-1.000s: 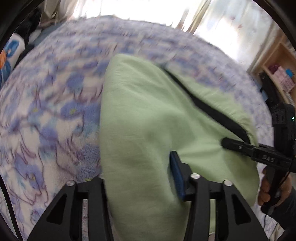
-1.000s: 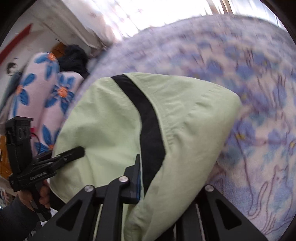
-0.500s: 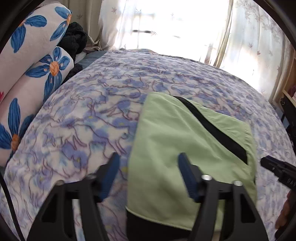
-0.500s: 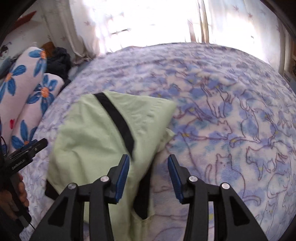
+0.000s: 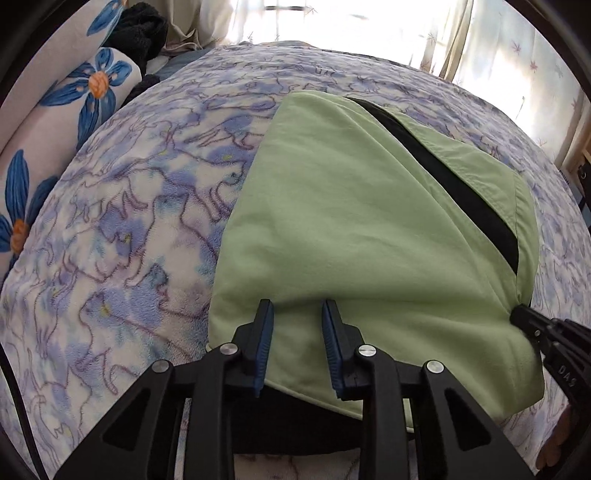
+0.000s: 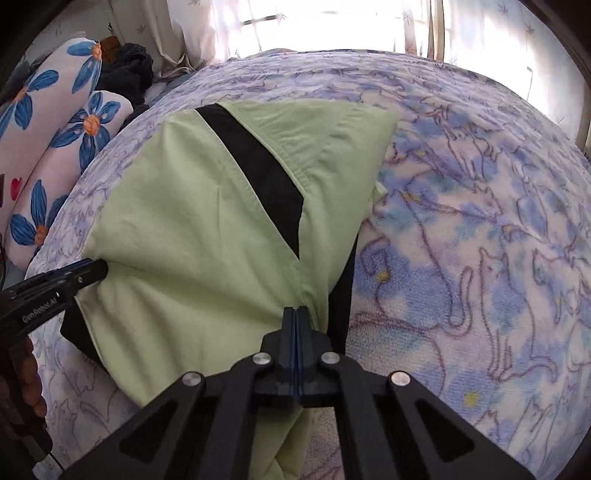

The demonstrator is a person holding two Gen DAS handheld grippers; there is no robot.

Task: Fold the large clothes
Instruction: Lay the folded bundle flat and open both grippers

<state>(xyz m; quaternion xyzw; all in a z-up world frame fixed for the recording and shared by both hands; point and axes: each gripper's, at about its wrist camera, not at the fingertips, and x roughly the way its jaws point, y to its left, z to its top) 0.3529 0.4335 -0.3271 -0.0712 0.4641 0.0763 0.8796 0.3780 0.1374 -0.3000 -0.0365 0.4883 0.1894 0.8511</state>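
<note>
Starting at nine o'clock in the left wrist view, two flower-print pillows are lying along the edge of the bed, with a dark bundle of cloth sitting beyond them at about eleven. The cat-print blanket is covering the bed from there across to three o'clock.

At the middle, the light green garment is resting on the blanket in a compact, layered shape, a black stripe running from twelve o'clock down toward three. The left gripper, at six o'clock, is standing partly open, its blue pads straddling the garment's near edge; a ridge of cloth is sitting between them, but a clear gap is showing, so it is not clamping yet.

Further right, in the right wrist view, the right gripper is sitting at six o'clock with its fingers pressed together, pinching the green cloth at the near end of the stripe, puckers radiating from the pinch.

The garment is looking already doubled over at least once, with dark fabric peeking out beneath its near edge. What seems left is the left claw closing, then another fold away toward twelve o'clock and a smoothing.
</note>
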